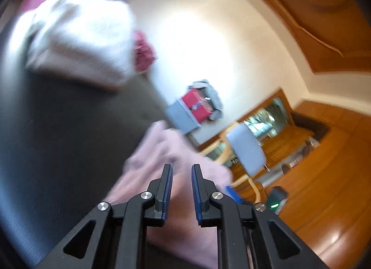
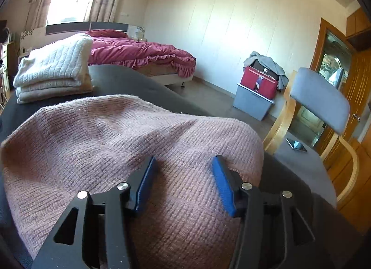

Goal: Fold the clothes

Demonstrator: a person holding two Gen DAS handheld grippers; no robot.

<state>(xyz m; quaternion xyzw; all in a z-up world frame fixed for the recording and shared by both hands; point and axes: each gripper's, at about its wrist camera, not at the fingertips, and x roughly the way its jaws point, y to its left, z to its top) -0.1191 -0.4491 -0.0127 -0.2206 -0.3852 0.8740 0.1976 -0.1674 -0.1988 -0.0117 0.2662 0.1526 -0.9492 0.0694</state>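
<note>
Across the lower half of the right wrist view spreads the dark tabletop (image 2: 120, 76), and most of it is covered by a pink knitted sweater (image 2: 111, 134) lying in soft rumples. At the upper left of that frame a folded cream sweater (image 2: 55, 65) sits in a neat stack on the same tabletop, well apart from the pink one. Behind it, a bed with a crimson ruffled quilt (image 2: 143, 53) stands against the far wall. At the right edge a grey-backed wooden chair (image 2: 320, 99) stands just beside the tabletop, and a red bag on a grey box (image 2: 257, 88) sits on the floor by the wall.

Low in the frame, the right hand-held gripper (image 2: 184, 163) hovers over the pink sweater with its blue pads spread wide, nothing pinched between them.

The left wrist view is blurred and tilted. At its bottom centre the left hand-held gripper (image 1: 182, 171) has its pads a narrow gap apart, pink cloth showing behind them; whether they pinch it I cannot tell.
</note>
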